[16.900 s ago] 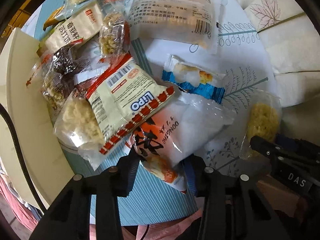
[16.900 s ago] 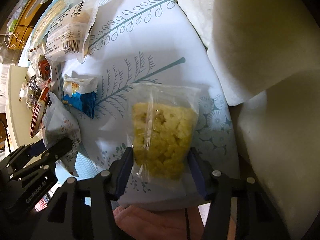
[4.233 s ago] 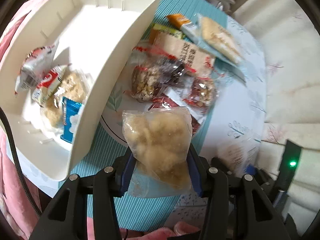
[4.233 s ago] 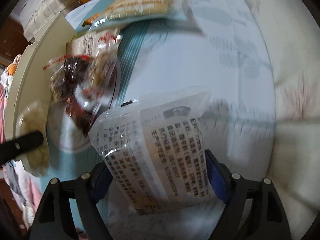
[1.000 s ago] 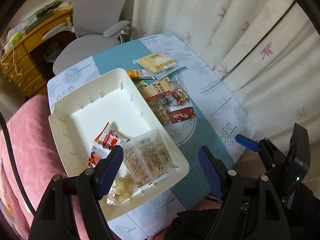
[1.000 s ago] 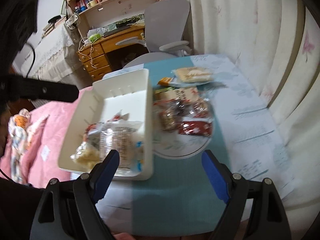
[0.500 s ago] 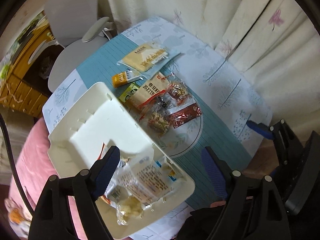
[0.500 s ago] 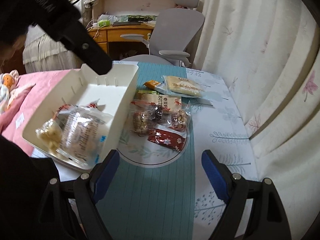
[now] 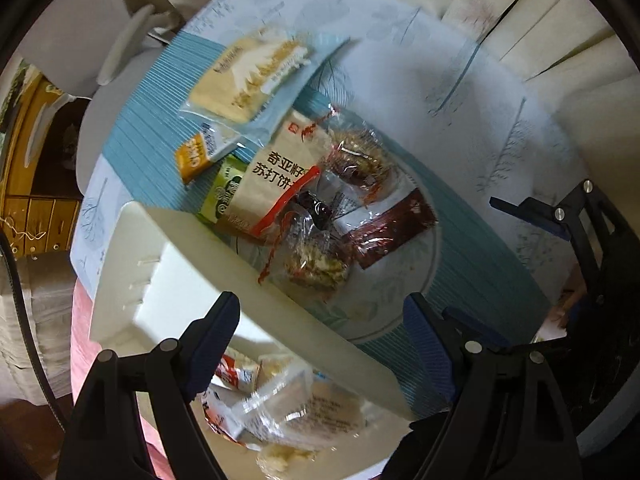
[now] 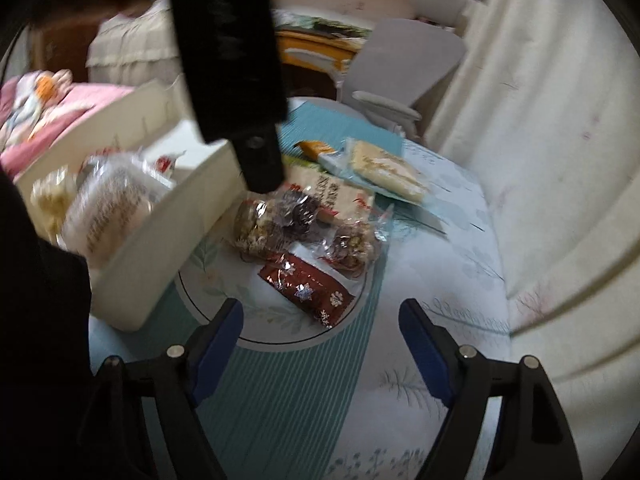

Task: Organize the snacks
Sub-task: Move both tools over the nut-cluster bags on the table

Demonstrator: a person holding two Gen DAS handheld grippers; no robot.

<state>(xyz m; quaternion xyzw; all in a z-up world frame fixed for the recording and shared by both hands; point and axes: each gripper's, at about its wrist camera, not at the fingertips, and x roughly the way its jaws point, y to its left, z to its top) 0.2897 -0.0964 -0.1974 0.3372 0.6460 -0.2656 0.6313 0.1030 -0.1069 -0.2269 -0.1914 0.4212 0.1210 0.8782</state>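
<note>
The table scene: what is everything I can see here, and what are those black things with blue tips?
Bin: one, white, left of the plate, holding several packets.
Plate: one, white with a dark rim line, on the teal mat.
Dark red packet: one, on the plate.
Clear nut packets: about three, on the plate.
Cracker packet: one, cream, beside the bin.
Yellow wafer packet: one, far end of the table.
Office chair: one, grey, behind the table.
Left tool: black with blue tips, open, empty.
Right tool: same, open, empty.

white tray (image 9: pixel 256 280), teal striped tablecloth (image 10: pixel 280 400), dark-red snowflake packet (image 10: pixel 306 290)
</note>
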